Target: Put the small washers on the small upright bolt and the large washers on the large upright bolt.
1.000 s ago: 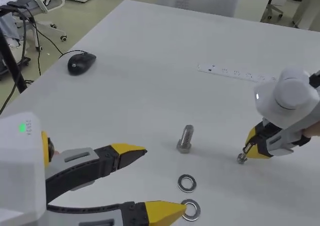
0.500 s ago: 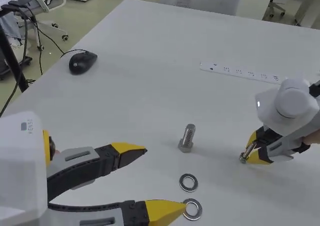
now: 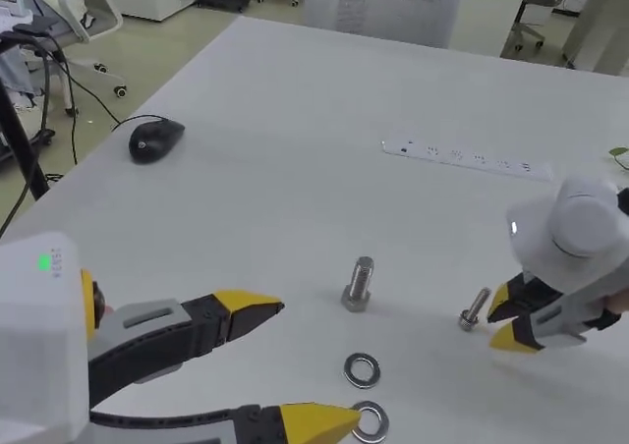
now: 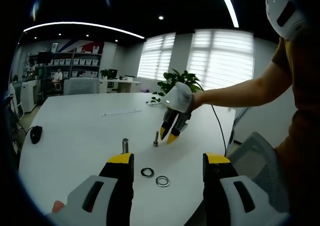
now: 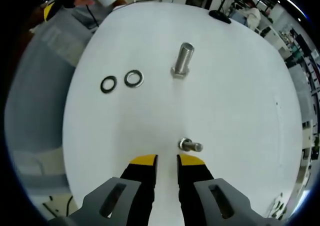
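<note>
Small bolt point(image 3: 475, 308) upright | right gripper point(image 3: 499, 318) just beside (jaws parted)

no readable text, print on the far panel point(image 3: 383, 7) too faint

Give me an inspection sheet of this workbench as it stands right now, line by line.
Surface: white table.
Job's things: large bolt and small bolt stand head-down, apart; first washer and second washer lie flat near the large bolt, neither on a bolt.
Clutter: mouse; power strip.
Grippers: left gripper open, empty, near the washers; right gripper slightly open, empty, beside the small bolt.
Cables: floor cables left of the table.
Surroundings: office chair, plant, windows with blinds.
</note>
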{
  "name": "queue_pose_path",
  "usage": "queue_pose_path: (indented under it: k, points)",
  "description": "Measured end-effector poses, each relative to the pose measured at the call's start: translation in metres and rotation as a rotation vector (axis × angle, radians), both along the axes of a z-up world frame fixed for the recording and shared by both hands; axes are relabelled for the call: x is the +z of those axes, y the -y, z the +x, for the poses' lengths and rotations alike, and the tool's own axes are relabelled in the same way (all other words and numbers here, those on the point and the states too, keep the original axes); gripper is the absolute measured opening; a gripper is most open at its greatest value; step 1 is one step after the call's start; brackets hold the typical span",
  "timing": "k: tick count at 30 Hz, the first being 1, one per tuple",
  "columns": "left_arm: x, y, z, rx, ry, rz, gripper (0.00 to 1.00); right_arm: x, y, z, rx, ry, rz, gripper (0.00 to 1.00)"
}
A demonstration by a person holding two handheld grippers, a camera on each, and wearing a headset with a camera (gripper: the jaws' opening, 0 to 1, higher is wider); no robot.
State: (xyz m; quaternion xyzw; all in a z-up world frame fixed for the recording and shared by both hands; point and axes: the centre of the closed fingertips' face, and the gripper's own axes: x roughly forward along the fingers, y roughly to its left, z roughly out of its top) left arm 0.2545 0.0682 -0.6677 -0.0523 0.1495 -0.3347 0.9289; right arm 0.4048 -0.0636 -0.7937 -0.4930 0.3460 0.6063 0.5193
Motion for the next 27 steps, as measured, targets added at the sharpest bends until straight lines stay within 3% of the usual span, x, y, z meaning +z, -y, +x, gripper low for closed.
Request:
queue_pose_path:
  k: [5,18,27]
  points:
    - [-0.001,-0.001,-0.004,0.000,0.001,0.004,0.55,0.000,-0.008,-0.023,0.028,-0.025,0.010,0.16]
    - [0.004,-0.003,-0.013,0.006,0.016,0.002,0.55,-0.018,-0.056,-0.090,0.140,-0.113,0.046,0.19]
    - [0.005,-0.008,-0.017,0.019,0.023,0.001,0.55,-0.024,-0.080,-0.109,0.191,-0.118,0.057,0.26]
